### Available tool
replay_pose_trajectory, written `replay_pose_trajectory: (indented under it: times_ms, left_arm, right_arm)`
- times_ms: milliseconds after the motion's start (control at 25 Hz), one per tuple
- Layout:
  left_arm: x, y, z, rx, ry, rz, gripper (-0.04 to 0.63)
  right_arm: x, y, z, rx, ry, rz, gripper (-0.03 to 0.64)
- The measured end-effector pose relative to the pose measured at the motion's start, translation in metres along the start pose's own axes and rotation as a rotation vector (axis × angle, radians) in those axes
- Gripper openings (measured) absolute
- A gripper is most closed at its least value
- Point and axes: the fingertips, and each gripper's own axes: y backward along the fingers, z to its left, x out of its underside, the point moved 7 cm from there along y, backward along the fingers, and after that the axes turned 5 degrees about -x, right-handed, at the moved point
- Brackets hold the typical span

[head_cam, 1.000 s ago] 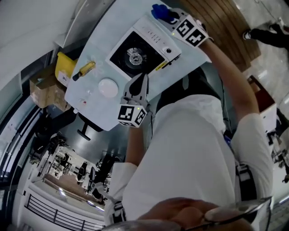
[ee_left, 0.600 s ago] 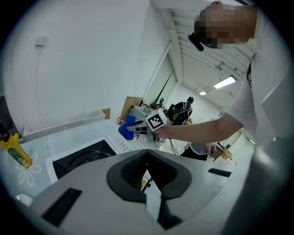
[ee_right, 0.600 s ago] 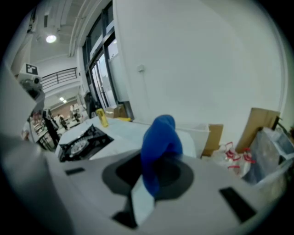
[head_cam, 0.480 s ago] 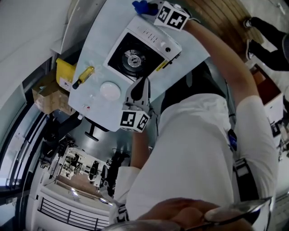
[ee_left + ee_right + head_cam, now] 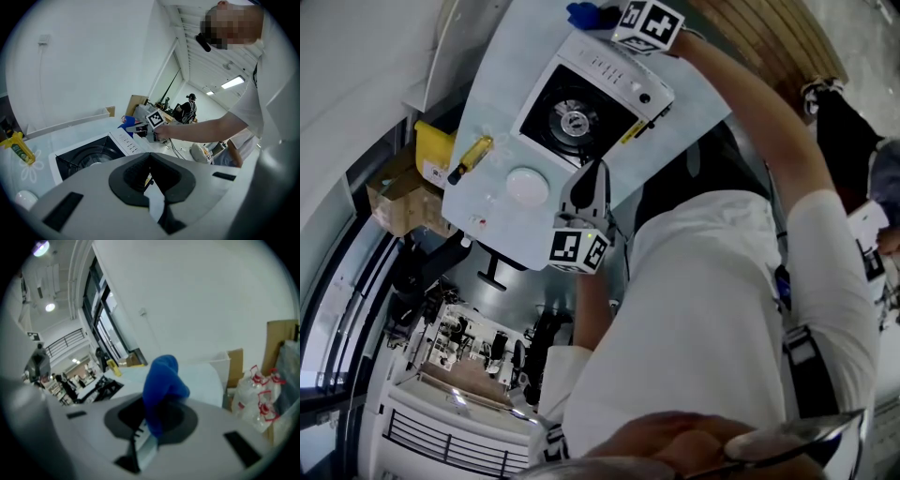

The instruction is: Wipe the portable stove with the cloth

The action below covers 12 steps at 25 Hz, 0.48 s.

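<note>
while right tool (image 5: 156, 416) pinches cloth (image 5: 161, 380), portable stove (image 5: 617, 72) just beside

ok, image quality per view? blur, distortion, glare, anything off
Head view: heavy fisheye with the scene tilted; the stove is sharp, while the bottom edge is out of focus. Left gripper view: dark vignette in the corners, a mosaic patch at top right, and the stove is fairly crisp. Right gripper view: the softest of the three; the blue cloth is blurred up close and a ceiling lamp is blown out.
</note>
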Motion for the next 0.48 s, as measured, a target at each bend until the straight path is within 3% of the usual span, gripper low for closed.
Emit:
replay_pose_trajectory:
  times_ms: [480]
  left_arm:
    - [0.003,-0.005,-0.018,0.017,-0.028,0.017,0.031]
  right_arm:
    - [0.023,0.017,0.022,-0.045,-0.087,-0.037,0.078]
